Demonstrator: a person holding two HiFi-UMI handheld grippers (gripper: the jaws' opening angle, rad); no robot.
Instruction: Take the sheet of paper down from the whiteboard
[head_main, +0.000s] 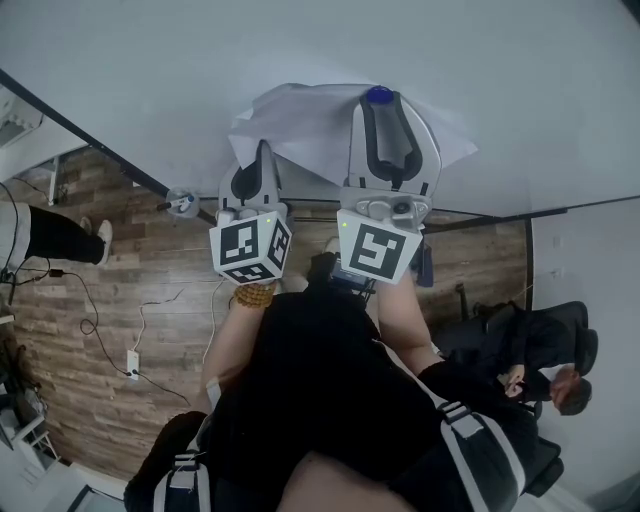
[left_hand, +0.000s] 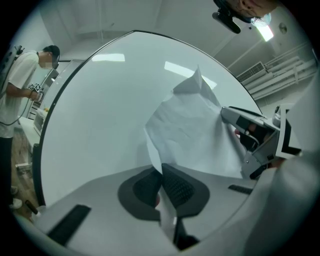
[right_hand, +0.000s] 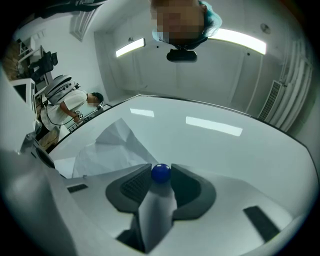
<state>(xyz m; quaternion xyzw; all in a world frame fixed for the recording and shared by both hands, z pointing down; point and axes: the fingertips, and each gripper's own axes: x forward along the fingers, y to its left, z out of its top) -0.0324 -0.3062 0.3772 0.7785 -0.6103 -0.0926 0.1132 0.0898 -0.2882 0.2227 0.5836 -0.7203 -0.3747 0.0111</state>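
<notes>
**Sheet Pinched at Left, Magnet Clamped at Right**

The left gripper (left_hand: 161, 171) is closed on a lower fold of the sheet of paper (left_hand: 192, 127), which is pinched between its pads. The right gripper (head_main: 383, 108) is held higher. Its jaws are set wide and clamped on the blue magnet (right_hand: 161, 172), and a strip of the paper runs between them beneath it. The sheet is seen crumpled against the whiteboard (head_main: 150, 70), with the magnet at its upper edge. A person (left_hand: 20, 85) is seen beyond the board's left edge.

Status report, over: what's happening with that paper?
Left gripper shut on sheet of paper. Right gripper jaws closed on blue magnet pinning it to whiteboard. Sheet not yet down.
</notes>
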